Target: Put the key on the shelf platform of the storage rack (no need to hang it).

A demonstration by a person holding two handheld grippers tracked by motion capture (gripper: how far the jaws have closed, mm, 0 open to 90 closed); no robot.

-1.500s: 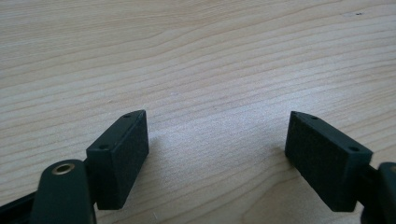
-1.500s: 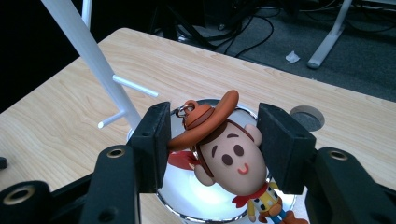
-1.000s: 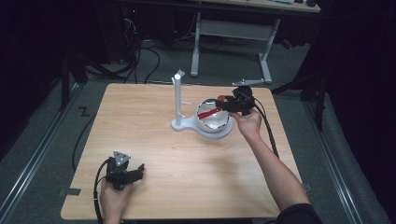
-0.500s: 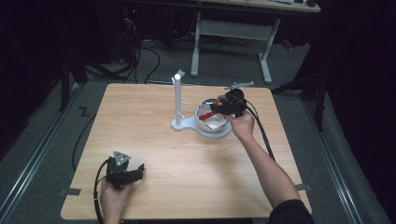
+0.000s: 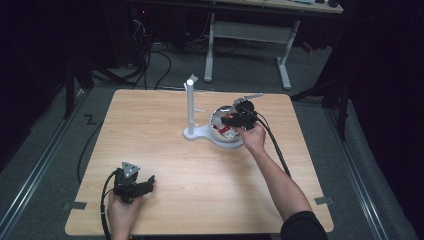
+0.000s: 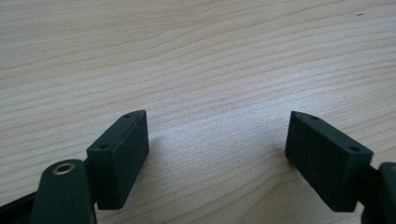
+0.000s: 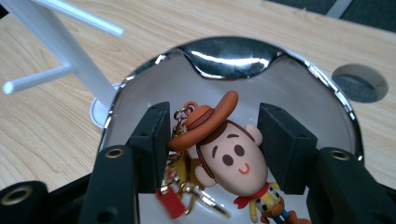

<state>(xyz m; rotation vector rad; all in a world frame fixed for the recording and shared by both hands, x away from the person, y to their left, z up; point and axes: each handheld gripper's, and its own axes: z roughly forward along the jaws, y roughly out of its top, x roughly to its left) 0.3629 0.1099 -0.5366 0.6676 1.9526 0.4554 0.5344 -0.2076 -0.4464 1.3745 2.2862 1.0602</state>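
My right gripper (image 7: 212, 144) reaches into the steel bowl (image 7: 322, 84), jaws spread either side of the cowboy keychain (image 7: 229, 158) lying inside it, ready to close. My left gripper (image 6: 217, 158) rests well apart from the bowl, jaws spread, empty.

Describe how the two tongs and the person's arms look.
Both tongs, left and right, are black, each with two blocky rectangular jaws bearing small screw holes. A grey three-cornered plate tops the left one. A thick black cable trails from the right tongs. The right arm ends in a dark sleeve.
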